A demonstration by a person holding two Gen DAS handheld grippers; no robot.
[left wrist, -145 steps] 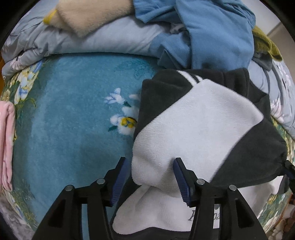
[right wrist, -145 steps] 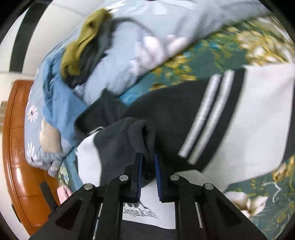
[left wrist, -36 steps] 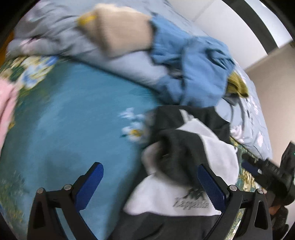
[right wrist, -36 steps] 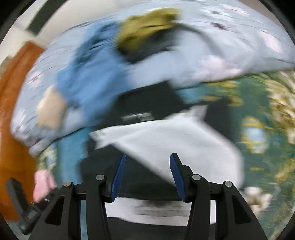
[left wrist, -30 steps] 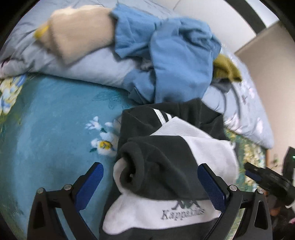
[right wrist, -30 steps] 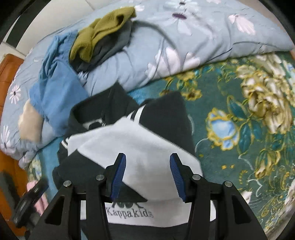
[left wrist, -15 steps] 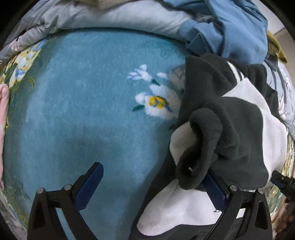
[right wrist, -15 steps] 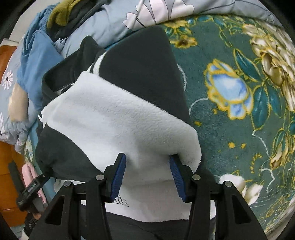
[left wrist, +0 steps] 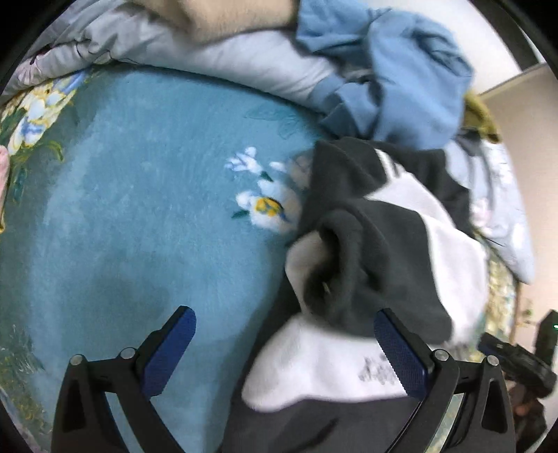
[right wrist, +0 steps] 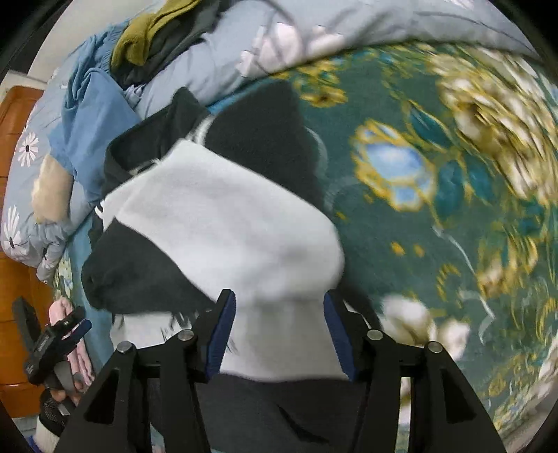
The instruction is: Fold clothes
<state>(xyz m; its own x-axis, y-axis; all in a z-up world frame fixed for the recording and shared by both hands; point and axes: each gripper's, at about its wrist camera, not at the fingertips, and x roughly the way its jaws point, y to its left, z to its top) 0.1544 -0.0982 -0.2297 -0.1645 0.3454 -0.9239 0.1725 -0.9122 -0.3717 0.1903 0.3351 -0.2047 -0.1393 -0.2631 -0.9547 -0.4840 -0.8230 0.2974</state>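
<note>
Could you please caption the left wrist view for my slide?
Open left gripper above a black-and-white fleece top on a teal floral blanket.

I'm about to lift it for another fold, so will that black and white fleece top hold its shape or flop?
The fleece top will probably flop: its sleeve cuff already slumps. Likely light and grippy, given the fuzzy pile. The folds may slide apart unless both sides are supported.

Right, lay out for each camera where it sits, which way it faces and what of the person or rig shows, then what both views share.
Left wrist: on the left gripper, looking steeply down at the teal blanket and black-and-white fleece; jaws wide open, the right gripper at the right edge.
Right wrist: on the right gripper, looking steeply down onto the same fleece; jaws opening with the white sleeve between them, the left gripper and hand at lower left.
Shared: the fleece, blue garment, grey quilt.
</note>
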